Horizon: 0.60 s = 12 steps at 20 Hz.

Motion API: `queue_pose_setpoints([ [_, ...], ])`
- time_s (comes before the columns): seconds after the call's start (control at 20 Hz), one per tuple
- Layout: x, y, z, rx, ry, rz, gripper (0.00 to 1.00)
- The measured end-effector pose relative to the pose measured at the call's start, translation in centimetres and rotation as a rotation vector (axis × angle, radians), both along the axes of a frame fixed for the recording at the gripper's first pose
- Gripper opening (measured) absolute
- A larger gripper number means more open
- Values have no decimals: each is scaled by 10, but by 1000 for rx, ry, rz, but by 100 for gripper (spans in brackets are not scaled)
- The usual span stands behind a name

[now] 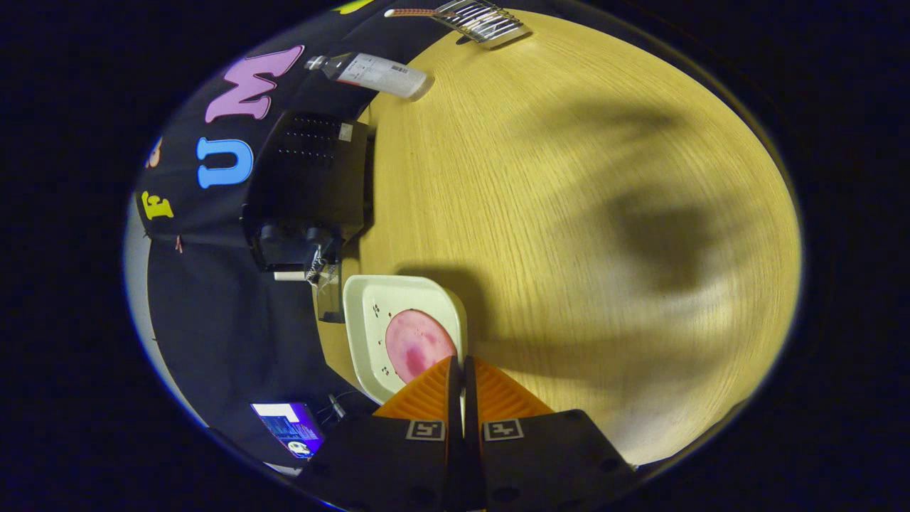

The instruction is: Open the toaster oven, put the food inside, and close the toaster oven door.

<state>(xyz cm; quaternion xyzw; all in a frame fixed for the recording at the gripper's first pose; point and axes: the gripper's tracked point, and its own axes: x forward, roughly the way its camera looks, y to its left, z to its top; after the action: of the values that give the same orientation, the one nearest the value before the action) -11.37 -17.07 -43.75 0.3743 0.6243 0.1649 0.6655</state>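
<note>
With its fingers pinched onto the white tray's (pixel 370 299) rim, the gripper (pixel 458 364) carries the pink meat slice (pixel 416 345) toward the open toaster oven (pixel 313 192) at ten o'clock.

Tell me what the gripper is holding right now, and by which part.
The gripper is holding the white tray by its rim, with both fingers closed on the edge nearest them. The pink slice of food lies on the tray.

1. The light wooden tabletop (pixel 569 213) lies bare and wide beyond the gripper (pixel 462 366), whose fingers are closed together over the plate rim.
2. Obstacles line one side: white square plate (pixel 370 299), black toaster oven (pixel 313 178), clear plastic bottle (pixel 377 73), metal wire rack (pixel 483 20).
</note>
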Motion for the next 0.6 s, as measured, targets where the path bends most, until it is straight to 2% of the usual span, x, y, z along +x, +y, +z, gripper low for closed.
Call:
queue_pose_setpoints([
  [0.3,-12,37,44,-3,-27,-126,5],
  [0.6,-27,123,74,-10,1,-260,5],
])
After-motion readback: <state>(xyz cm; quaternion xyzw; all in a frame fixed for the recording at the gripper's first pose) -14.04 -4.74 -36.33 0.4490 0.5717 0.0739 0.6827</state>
